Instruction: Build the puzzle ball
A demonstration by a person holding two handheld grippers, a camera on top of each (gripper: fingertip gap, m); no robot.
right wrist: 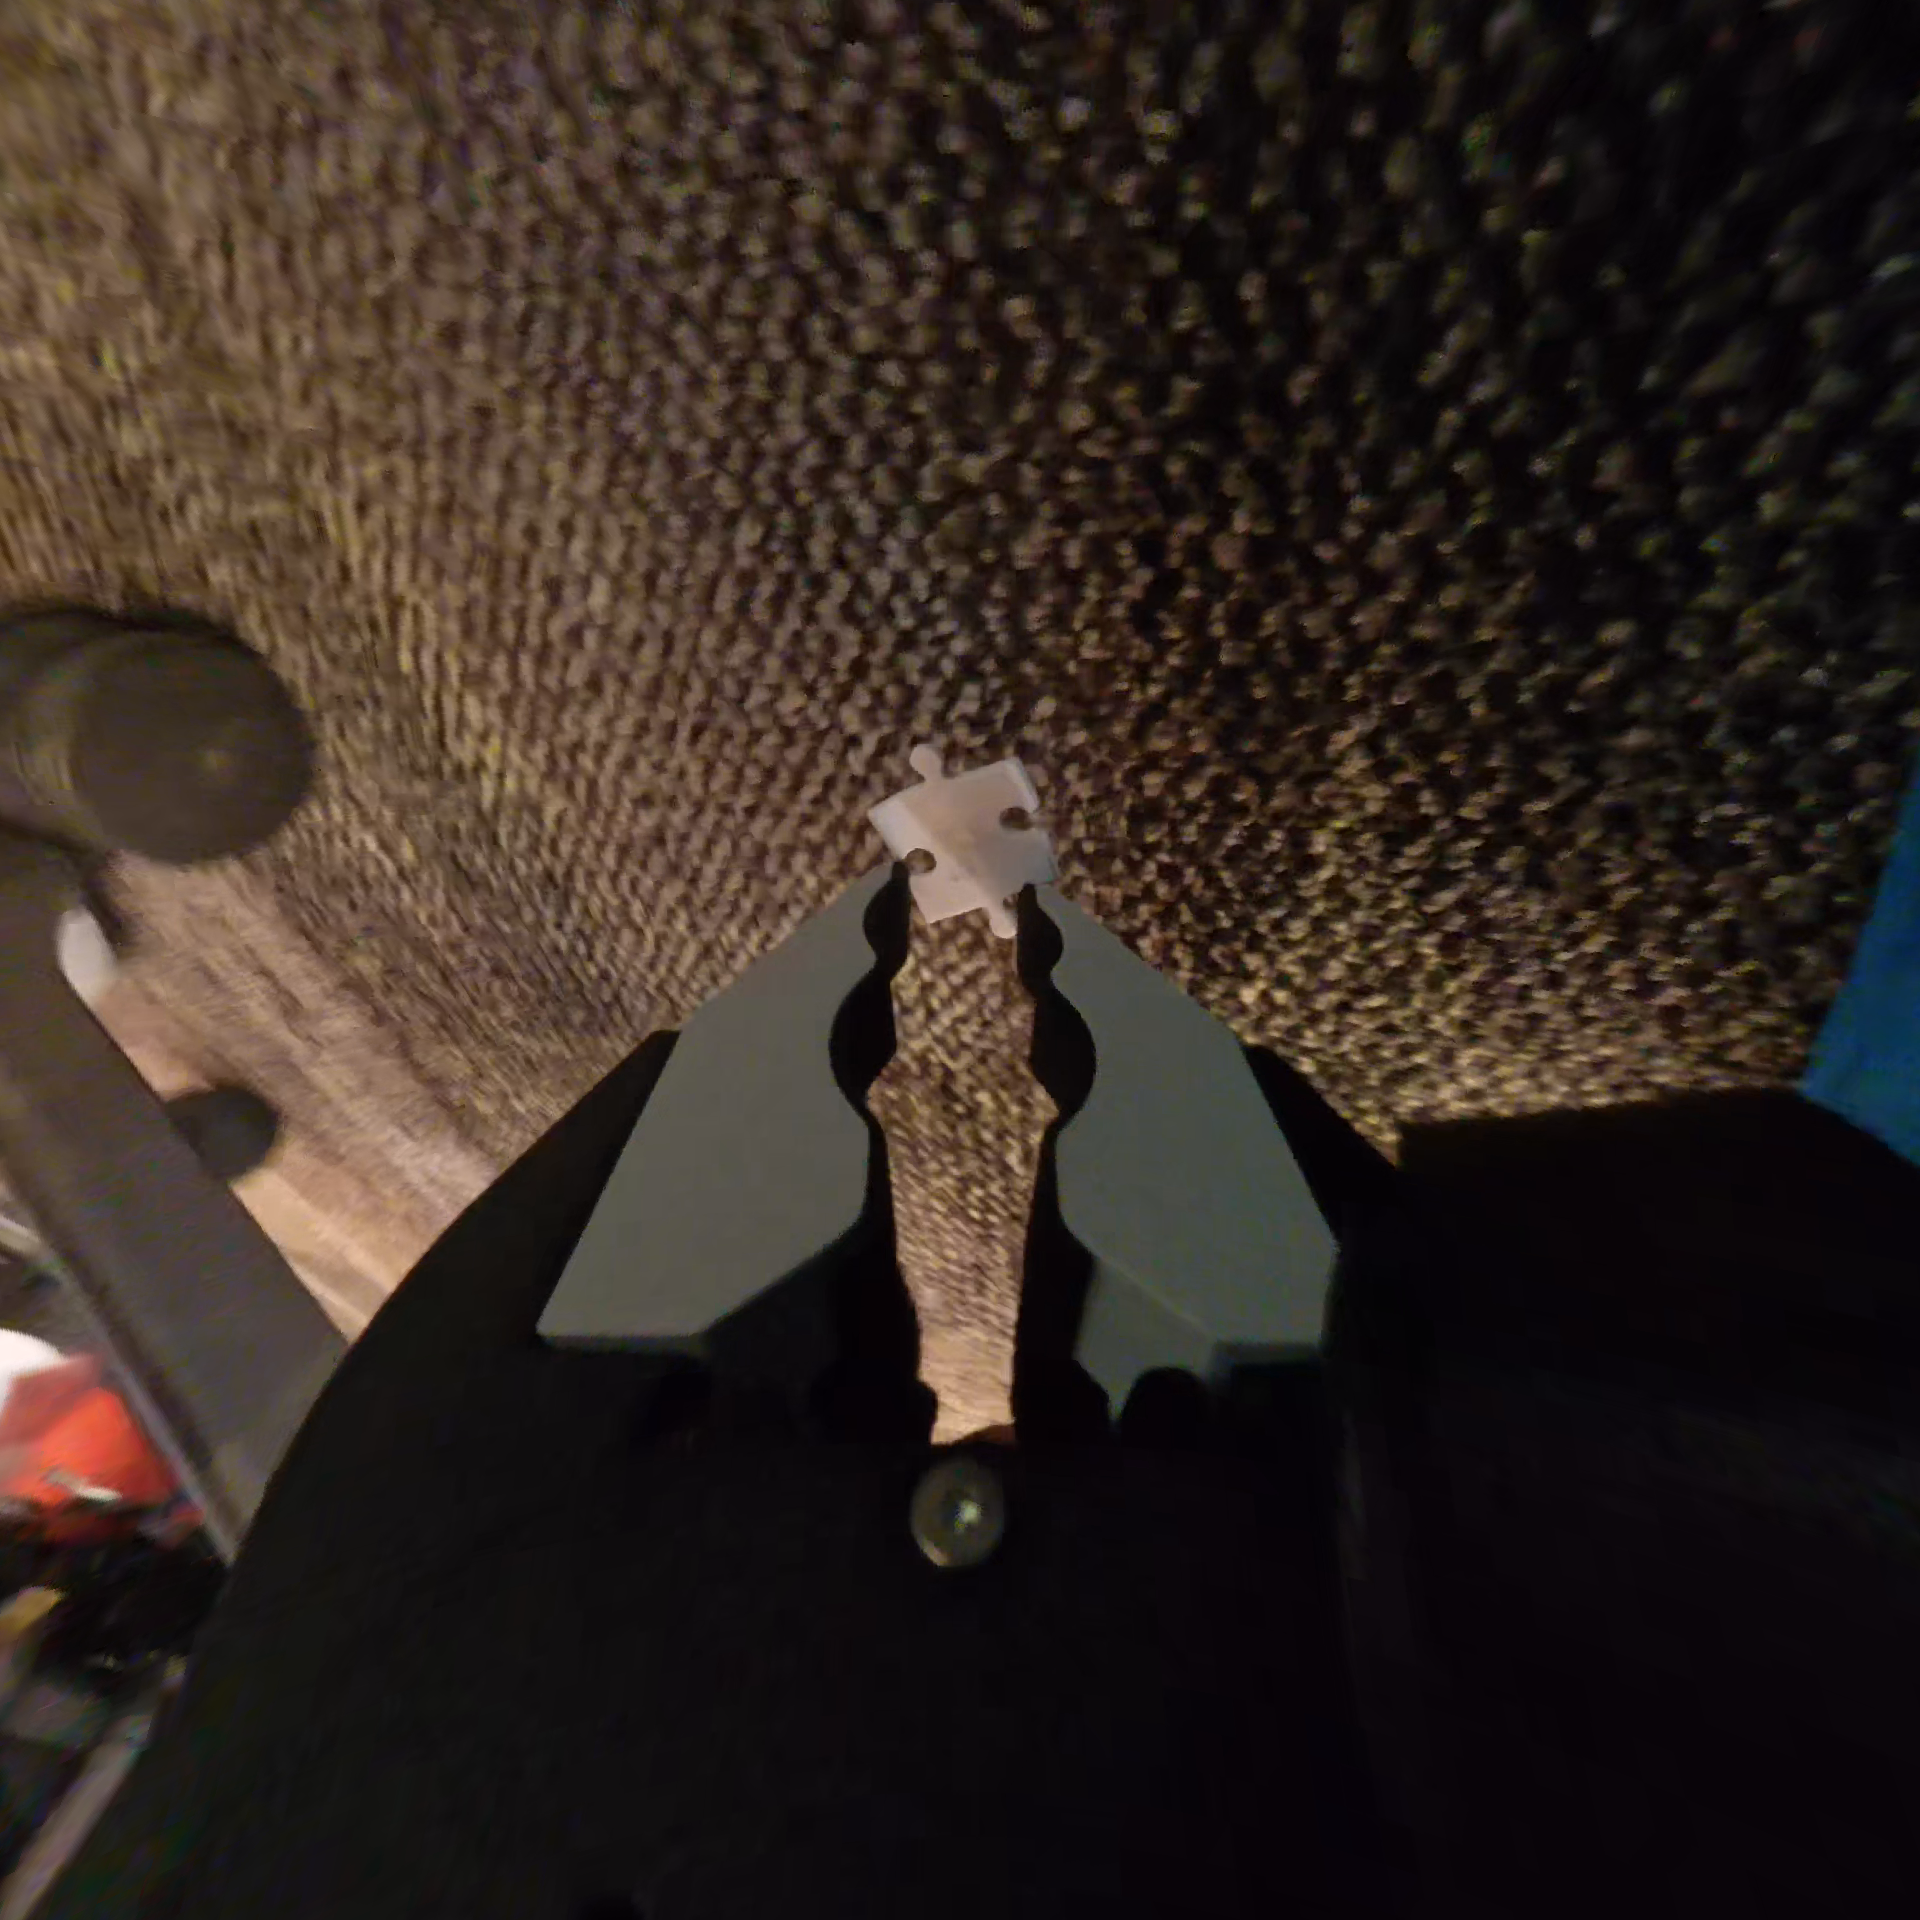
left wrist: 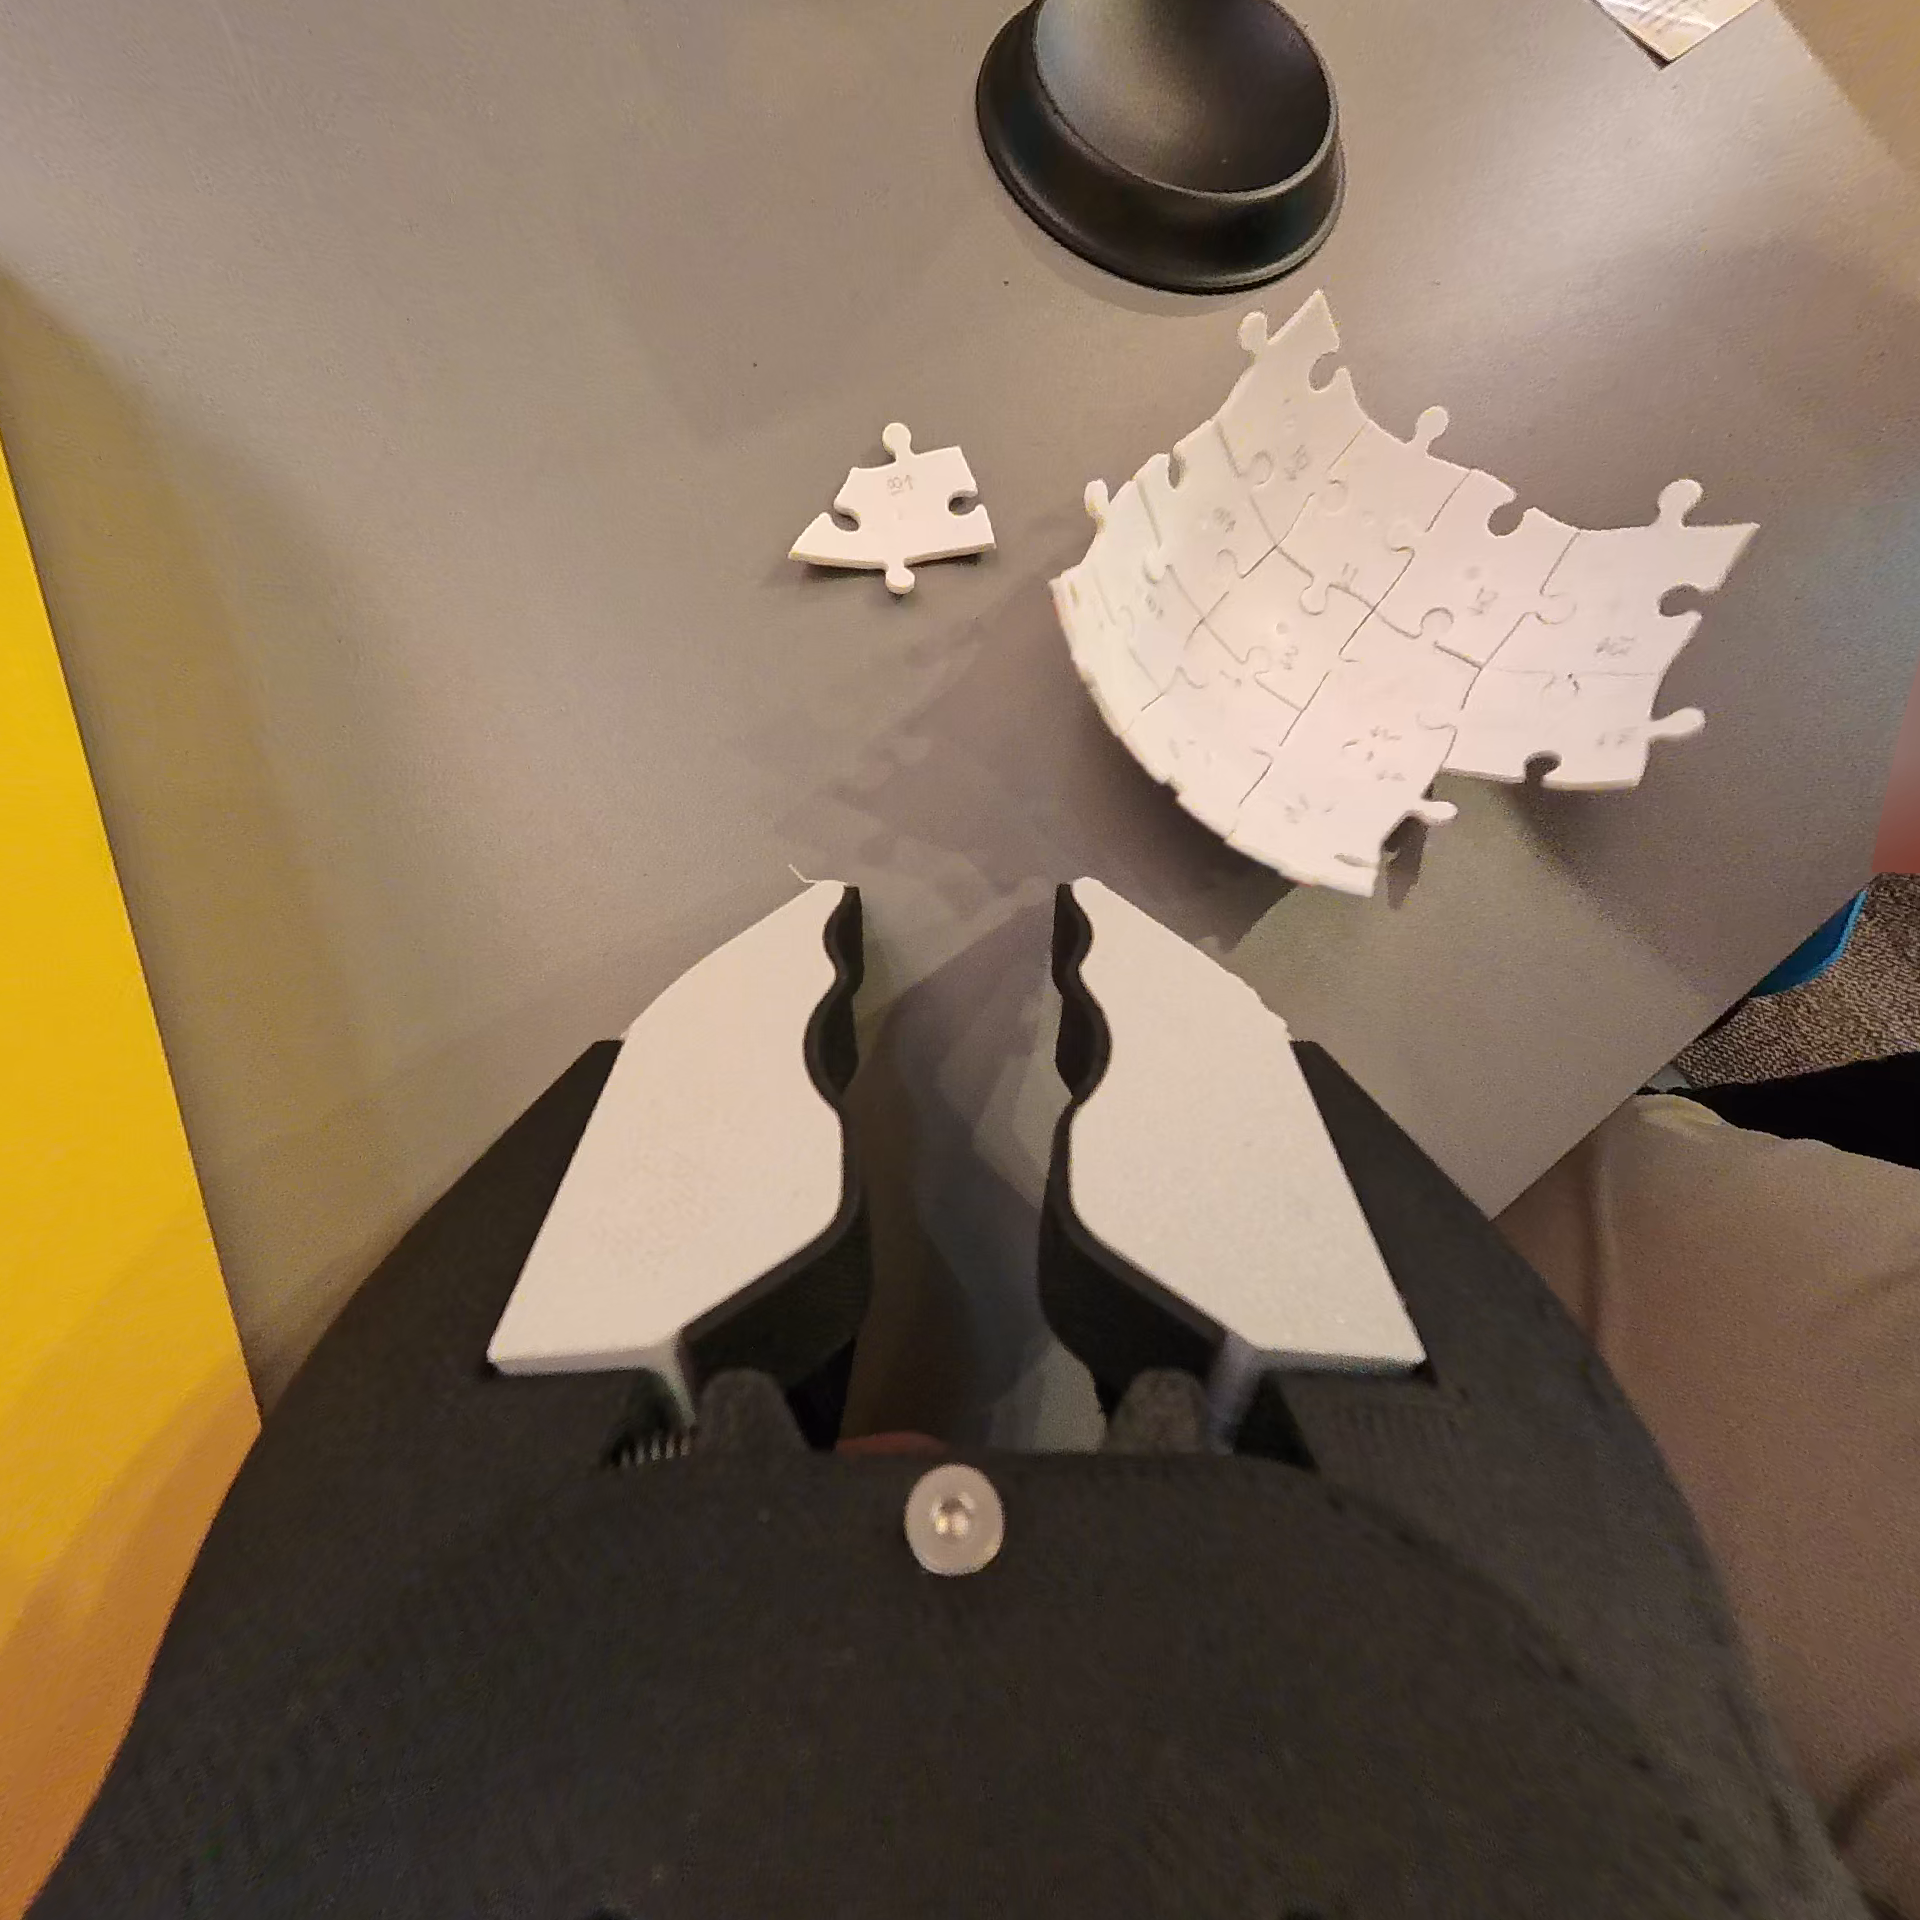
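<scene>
In the left wrist view a curved white section of joined puzzle pieces (left wrist: pixel 1382 644) lies on the grey table (left wrist: pixel 520 520), ahead and to the right. One loose white puzzle piece (left wrist: pixel 896 520) lies to its left. My left gripper (left wrist: pixel 956 904) is open and empty, hovering short of both. In the right wrist view my right gripper (right wrist: pixel 961 906) is low over brown carpet (right wrist: pixel 1247 520). Its fingertips are closed on the lower edge of a single white puzzle piece (right wrist: pixel 966 836), which sticks out beyond the tips.
A black round pole base (left wrist: pixel 1158 156) stands on the table behind the pieces. A yellow surface (left wrist: pixel 94 1039) borders the table's left side. A chair leg with a caster (right wrist: pixel 156 748) stands on the carpet at left, and a blue strip (right wrist: pixel 1870 987) lies at right.
</scene>
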